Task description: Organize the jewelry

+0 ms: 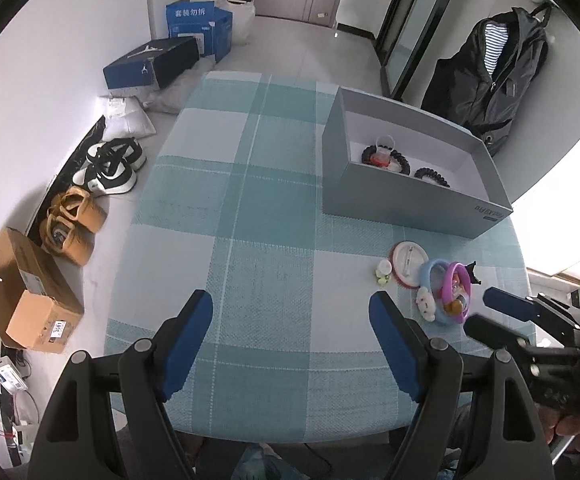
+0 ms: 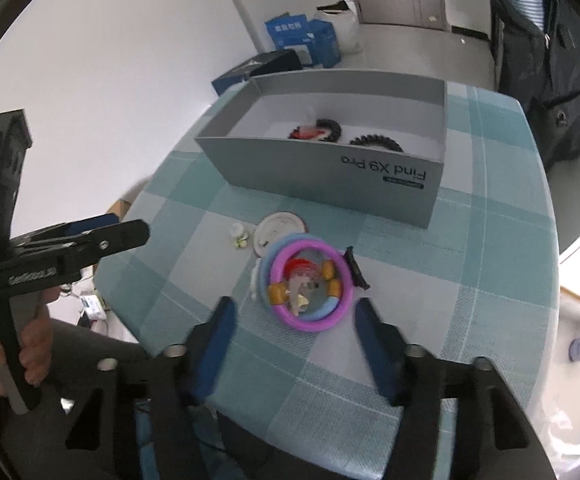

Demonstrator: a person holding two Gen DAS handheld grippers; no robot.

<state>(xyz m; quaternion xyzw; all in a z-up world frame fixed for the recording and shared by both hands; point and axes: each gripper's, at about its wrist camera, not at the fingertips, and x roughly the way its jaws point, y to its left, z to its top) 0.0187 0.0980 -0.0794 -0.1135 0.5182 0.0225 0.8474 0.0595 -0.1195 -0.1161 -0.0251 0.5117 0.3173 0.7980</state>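
Bracelets (image 2: 308, 282) lie near the tablecloth's (image 2: 470, 272) right edge, left side bare.

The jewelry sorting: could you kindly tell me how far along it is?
Partly done: two black beaded bracelets and a red-and-clear piece already lie in the grey box. Nothing is held; the right gripper, jaws open, hangs over the purple ring. The blue ring, round badge and small charms remain on the tablecloth.
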